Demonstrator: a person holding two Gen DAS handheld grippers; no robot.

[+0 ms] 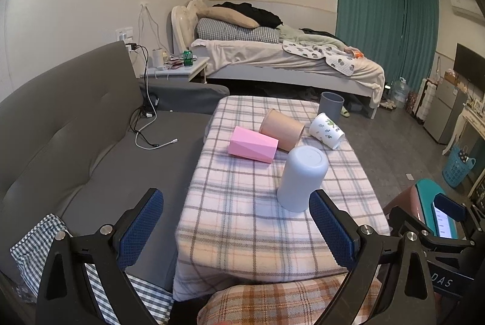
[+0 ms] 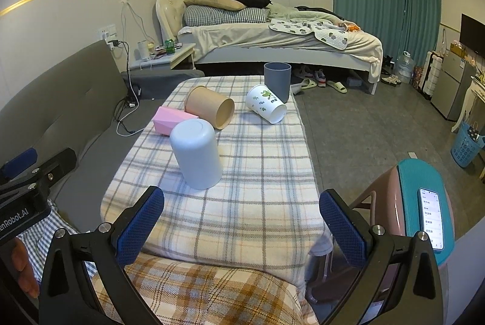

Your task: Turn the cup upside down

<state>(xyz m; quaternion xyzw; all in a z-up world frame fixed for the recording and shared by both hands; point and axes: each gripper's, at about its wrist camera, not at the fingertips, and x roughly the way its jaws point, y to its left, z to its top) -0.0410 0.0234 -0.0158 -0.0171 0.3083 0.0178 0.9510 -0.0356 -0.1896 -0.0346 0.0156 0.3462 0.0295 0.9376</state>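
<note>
A pale grey-white cup [image 1: 302, 178] stands upside down on the plaid-covered table [image 1: 242, 222]; it also shows in the right wrist view [image 2: 196, 153]. Behind it a pink faceted cup [image 1: 253, 144] [image 2: 169, 120], a tan cup [image 1: 282, 129] [image 2: 209, 106] and a white leaf-print cup [image 1: 326, 131] [image 2: 266, 103] lie on their sides. A dark grey cup [image 1: 331, 107] [image 2: 277, 81] stands upright at the far edge. My left gripper [image 1: 236, 219] is open and empty, near the front of the table. My right gripper [image 2: 242, 217] is open and empty, just short of the upturned cup.
A grey sofa [image 1: 75, 125] with cables runs along the left. A stool with a teal top [image 2: 424, 197] carrying a phone [image 2: 432, 219] stands at the right. A bed [image 2: 272, 43], nightstand [image 2: 169, 56] and blue basket [image 2: 466, 147] lie further off.
</note>
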